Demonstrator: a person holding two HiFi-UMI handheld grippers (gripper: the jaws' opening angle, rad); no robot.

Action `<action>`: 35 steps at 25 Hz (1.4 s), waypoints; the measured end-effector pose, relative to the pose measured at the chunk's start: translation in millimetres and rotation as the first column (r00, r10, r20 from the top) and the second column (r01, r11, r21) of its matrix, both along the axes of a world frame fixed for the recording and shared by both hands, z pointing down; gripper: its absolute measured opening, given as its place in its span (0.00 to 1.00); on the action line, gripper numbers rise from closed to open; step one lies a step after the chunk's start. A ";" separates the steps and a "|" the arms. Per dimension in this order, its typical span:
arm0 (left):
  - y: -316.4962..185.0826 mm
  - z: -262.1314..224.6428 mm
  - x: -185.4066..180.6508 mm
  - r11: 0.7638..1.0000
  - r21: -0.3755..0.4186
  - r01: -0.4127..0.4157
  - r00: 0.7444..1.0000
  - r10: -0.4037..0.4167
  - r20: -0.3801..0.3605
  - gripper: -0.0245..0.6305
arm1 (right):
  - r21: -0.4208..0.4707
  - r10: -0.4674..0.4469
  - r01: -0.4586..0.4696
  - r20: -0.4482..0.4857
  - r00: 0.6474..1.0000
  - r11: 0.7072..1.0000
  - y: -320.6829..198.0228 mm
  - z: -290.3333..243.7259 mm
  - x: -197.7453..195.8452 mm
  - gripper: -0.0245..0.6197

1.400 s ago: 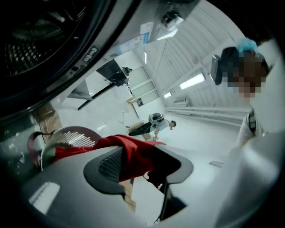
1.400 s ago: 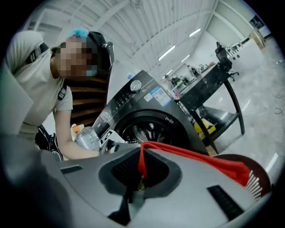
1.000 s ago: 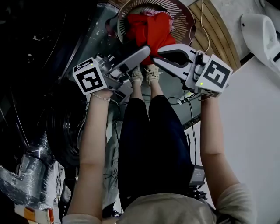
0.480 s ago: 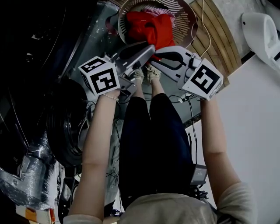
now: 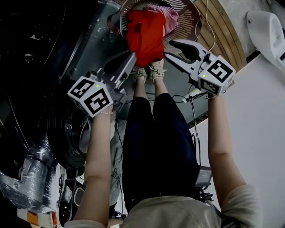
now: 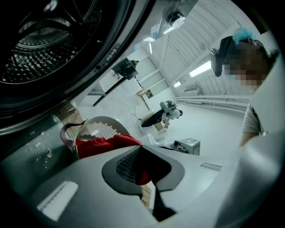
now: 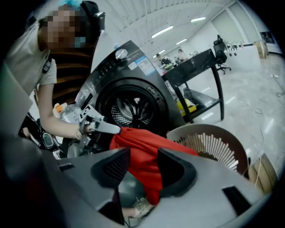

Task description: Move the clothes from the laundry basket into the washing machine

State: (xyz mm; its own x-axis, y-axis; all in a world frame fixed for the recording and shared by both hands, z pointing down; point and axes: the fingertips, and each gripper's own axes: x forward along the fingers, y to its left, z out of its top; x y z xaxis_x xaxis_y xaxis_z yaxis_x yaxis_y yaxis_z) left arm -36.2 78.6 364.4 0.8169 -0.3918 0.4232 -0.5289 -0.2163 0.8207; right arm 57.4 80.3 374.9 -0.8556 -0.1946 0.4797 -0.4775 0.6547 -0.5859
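My left gripper [image 5: 132, 57] is closed tight on the lower left edge of the red garment [image 5: 144, 35]. My right gripper [image 5: 171, 49] is opening; the cloth shows between its jaws, but they do not press it. The garment hangs at the top centre, just over the laundry basket [image 5: 189, 13]. It is soft, light and limp, so I think one pinch on a thick fold is enough. A pink cloth [image 5: 168, 17] lies in the basket. The washing machine [image 7: 133, 107] drum looks empty.

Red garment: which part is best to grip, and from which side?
The lower fold of the red garment, outside the laundry basket, from the person's right: it droops free there, while the left tool is shut on its left edge.
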 end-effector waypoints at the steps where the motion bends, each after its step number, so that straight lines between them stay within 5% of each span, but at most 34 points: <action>1: 0.0 0.0 -10.4 0.999 0.001 0.032 0.999 -0.032 0.018 0.07 | -0.026 0.016 -0.017 -0.035 0.999 1.000 -0.7 15.2 5.5 0.33; 6: -9.2 2.2 -44.2 0.985 0.076 0.152 0.981 -0.160 0.109 0.07 | -0.237 -0.051 0.007 -0.178 0.983 0.971 34.2 109.2 -3.9 0.46; 11: -11.6 7.4 -41.0 0.984 0.083 0.157 0.979 -0.166 0.116 0.07 | -0.376 -0.275 0.150 -0.307 0.911 0.914 87.0 170.8 -31.6 0.47; 12: -10.8 9.5 -40.0 0.985 0.078 0.152 0.980 -0.160 0.117 0.07 | -0.362 -0.292 0.162 -0.340 0.894 0.918 88.6 175.0 -32.1 0.42; 13: -9.6 11.7 -39.4 0.987 0.074 0.145 0.981 -0.153 0.121 0.07 | -0.342 -0.288 0.160 -0.366 0.885 0.926 86.4 176.8 -30.9 0.25; 14: -8.1 13.7 -39.3 0.988 0.071 0.137 0.981 -0.145 0.128 0.07 | -0.327 -0.274 0.151 -0.372 0.887 0.933 82.6 174.9 -29.9 0.22; 16: -5.2 15.9 -40.2 0.990 0.075 0.122 0.980 -0.132 0.147 0.07 | -0.306 -0.223 0.119 -0.331 0.917 0.945 71.6 160.3 -28.9 0.12; 20: -4.6 8.1 -35.0 0.985 0.119 0.128 0.981 -0.143 0.129 0.07 | -0.231 -0.037 -0.004 -0.173 0.984 0.973 31.4 95.8 -21.1 0.12; 26: -8.3 -18.6 -4.2 0.973 0.217 0.083 0.996 -0.084 -0.005 0.07 | -0.130 0.191 -0.188 0.009 0.982 0.973 -23.8 2.5 -23.1 0.12; 31: -9.4 -15.5 15.9 0.920 0.371 -0.126 0.967 0.031 0.251 0.07 | -0.171 0.234 -0.215 0.105 0.966 0.962 -35.9 -25.4 -34.9 0.11; 35: -11.1 -6.5 33.5 0.913 0.354 -0.203 0.962 0.117 0.248 0.27 | -0.176 0.202 -0.180 0.119 0.972 0.968 -36.2 -30.8 -40.5 0.11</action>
State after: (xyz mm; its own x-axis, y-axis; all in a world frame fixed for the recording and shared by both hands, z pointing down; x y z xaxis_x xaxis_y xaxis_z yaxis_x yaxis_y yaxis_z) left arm -2.7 67.5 357.9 0.7866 -0.4271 0.4460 -0.6167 -0.5799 0.5323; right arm 16.9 44.1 344.1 -0.8690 -0.2899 0.4011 -0.4936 0.4495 -0.7445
